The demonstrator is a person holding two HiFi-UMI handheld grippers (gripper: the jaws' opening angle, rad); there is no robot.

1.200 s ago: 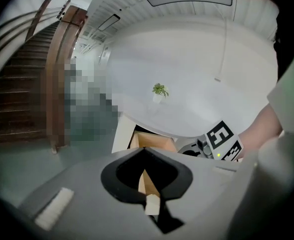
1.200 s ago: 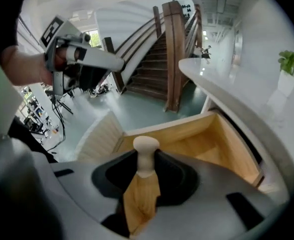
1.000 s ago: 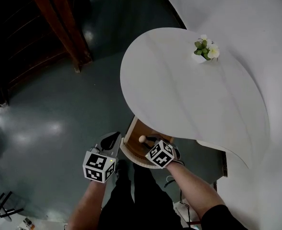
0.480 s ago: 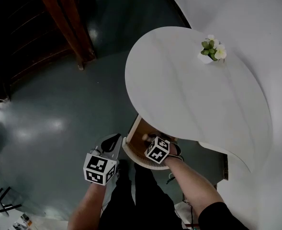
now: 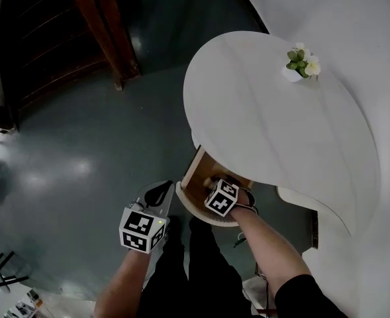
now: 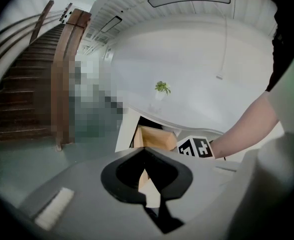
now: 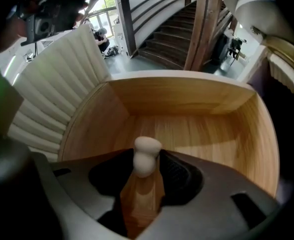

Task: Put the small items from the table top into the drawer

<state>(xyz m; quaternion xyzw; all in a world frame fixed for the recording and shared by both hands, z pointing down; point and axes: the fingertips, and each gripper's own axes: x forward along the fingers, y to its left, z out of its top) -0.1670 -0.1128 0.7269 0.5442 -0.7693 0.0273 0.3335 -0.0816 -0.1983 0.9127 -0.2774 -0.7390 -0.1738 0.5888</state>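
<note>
A small wooden peg figure (image 7: 142, 184) with a white rounded head stands between the jaws of my right gripper (image 7: 145, 156), low inside the open wooden drawer (image 7: 186, 101). These jaws have just been opening, and the pads stand off the peg. In the head view the right gripper (image 5: 222, 197) points steeply down into the drawer (image 5: 196, 171) under the white round table (image 5: 267, 131), hiding the peg. My left gripper (image 5: 161, 191) hovers left of the drawer front, its jaws (image 6: 143, 150) meeting at the tips with nothing in them. It faces the drawer (image 6: 154, 138).
A small pot of white flowers (image 5: 300, 63) stands at the table's far side, also in the left gripper view (image 6: 161, 88). The drawer has a white fluted front (image 7: 57, 99). A dark wooden stair post (image 5: 102, 32) rises over the grey floor at upper left. A white curved wall lies right.
My right gripper has sunk into the drawer, and the peg's white head, seen beside the cube a second ago, is now hidden under it. The left gripper has barely shifted.
</note>
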